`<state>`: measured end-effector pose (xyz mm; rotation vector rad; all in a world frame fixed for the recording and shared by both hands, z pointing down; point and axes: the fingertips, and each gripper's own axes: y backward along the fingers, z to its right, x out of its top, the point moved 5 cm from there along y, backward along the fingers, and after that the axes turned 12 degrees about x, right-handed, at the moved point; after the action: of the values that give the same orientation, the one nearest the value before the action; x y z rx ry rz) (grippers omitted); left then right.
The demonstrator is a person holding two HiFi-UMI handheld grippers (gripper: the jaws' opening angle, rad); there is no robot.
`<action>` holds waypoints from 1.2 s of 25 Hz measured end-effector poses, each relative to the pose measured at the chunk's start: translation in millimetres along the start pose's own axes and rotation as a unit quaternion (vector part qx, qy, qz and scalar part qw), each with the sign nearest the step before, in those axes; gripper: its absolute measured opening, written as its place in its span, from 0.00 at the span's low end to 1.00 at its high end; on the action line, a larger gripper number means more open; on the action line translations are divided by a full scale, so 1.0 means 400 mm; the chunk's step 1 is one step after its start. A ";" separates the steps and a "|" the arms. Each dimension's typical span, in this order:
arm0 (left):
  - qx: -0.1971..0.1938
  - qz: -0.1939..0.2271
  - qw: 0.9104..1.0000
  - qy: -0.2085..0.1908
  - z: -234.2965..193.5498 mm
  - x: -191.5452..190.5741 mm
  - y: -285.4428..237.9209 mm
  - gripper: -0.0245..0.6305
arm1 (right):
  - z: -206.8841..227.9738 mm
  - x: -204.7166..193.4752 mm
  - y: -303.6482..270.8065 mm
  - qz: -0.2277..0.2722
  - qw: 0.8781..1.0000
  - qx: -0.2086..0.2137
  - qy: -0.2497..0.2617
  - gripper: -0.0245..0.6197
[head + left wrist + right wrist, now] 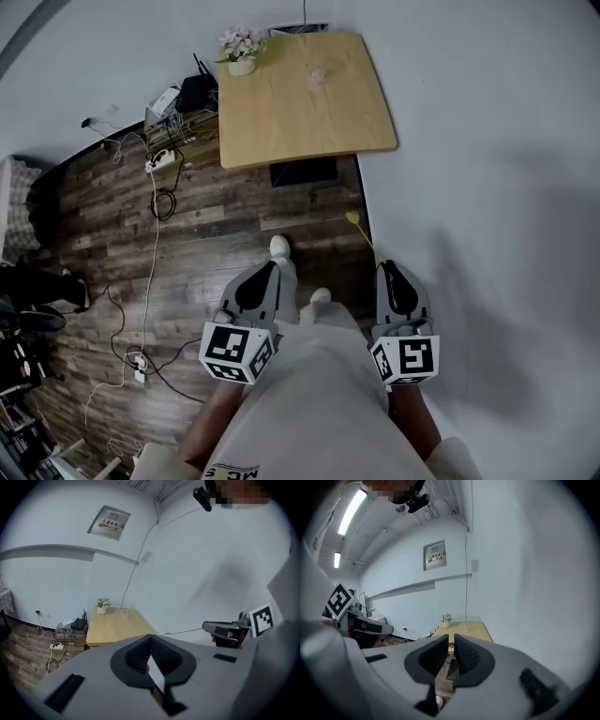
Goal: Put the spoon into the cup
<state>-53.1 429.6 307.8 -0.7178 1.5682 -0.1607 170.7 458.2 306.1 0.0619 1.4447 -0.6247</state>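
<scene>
A small clear cup [317, 75] stands on the far part of a wooden table [281, 122], well ahead of me. My right gripper [386, 265] is held low in front of my body, shut on the thin handle of a spoon [365, 238]. The spoon's yellow bowl points forward toward the table. In the left gripper view the spoon [183, 632] sticks out leftward from the right gripper [206, 626]. My left gripper [273, 266] hangs beside it, shut and holding nothing. The cup [465, 629] shows small and far beyond the right gripper [451, 641].
A pot of pink flowers [241, 52] sits at the table's far left corner. A router [195, 92], power strips and loose cables [155, 202] lie on the wood floor to the left. A white wall [487, 169] runs along the right. My feet are below the grippers.
</scene>
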 end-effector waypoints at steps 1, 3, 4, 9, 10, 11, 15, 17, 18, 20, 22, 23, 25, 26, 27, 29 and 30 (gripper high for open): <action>0.001 0.003 1.000 0.001 -0.002 0.007 -0.010 0.05 | 0.006 0.005 -0.013 0.002 1.000 0.003 0.002 0.12; 0.004 0.006 1.000 0.003 -0.011 0.017 -0.035 0.05 | 0.016 0.016 -0.045 0.003 1.000 0.008 0.004 0.12; 0.004 0.007 1.000 0.004 -0.017 0.020 -0.051 0.05 | 0.021 0.019 -0.064 0.003 1.000 0.010 0.005 0.12; -0.006 0.010 1.000 0.014 -0.067 0.064 -0.177 0.05 | 0.057 0.038 -0.198 -0.007 1.000 0.014 0.012 0.12; -0.009 0.012 1.000 0.015 -0.080 0.078 -0.209 0.05 | 0.069 0.045 -0.230 -0.008 1.000 0.014 0.012 0.12; -0.010 0.015 1.000 0.017 -0.094 0.096 -0.240 0.05 | 0.080 0.055 -0.263 -0.008 1.000 0.014 0.013 0.12; -0.021 0.020 0.999 0.028 -0.176 0.194 -0.364 0.05 | 0.118 0.129 -0.402 -0.004 1.000 0.011 0.023 0.12; -0.025 0.019 0.999 0.036 -0.220 0.247 -0.424 0.05 | 0.137 0.170 -0.472 -0.008 0.999 0.009 0.029 0.12; -0.028 0.018 0.999 0.038 -0.241 0.274 -0.453 0.05 | 0.147 0.191 -0.505 -0.011 0.999 0.007 0.033 0.12; -0.034 0.017 0.998 0.041 -0.278 0.322 -0.506 0.05 | 0.165 0.229 -0.569 -0.020 0.999 0.001 0.037 0.12; -0.038 0.015 0.998 0.041 -0.314 0.362 -0.561 0.05 | 0.188 0.264 -0.633 -0.024 0.999 -0.006 0.039 0.12; -0.039 0.014 0.998 0.043 -0.329 0.378 -0.586 0.05 | 0.200 0.280 -0.662 -0.024 0.999 -0.009 0.039 0.12; -0.040 0.011 0.998 0.045 -0.353 0.403 -0.624 0.05 | 0.219 0.305 -0.709 -0.023 0.999 -0.017 0.038 0.12; -0.040 0.009 0.998 0.045 -0.362 0.412 -0.642 0.05 | 0.230 0.314 -0.731 -0.022 0.999 -0.020 0.037 0.12; -0.039 0.007 0.998 0.045 -0.368 0.421 -0.658 0.05 | 0.242 0.321 -0.754 -0.020 0.999 -0.022 0.034 0.12; -0.036 0.003 0.998 0.046 -0.375 0.442 -0.687 0.05 | 0.266 0.339 -0.796 -0.019 0.999 -0.022 0.029 0.12; -0.033 0.001 0.998 0.045 -0.376 0.453 -0.702 0.05 | 0.280 0.350 -0.818 -0.019 0.999 -0.020 0.029 0.12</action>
<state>-90.7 65.3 318.7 -0.7696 1.6666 -0.1428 129.7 87.4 299.2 0.0198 1.5168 -0.6293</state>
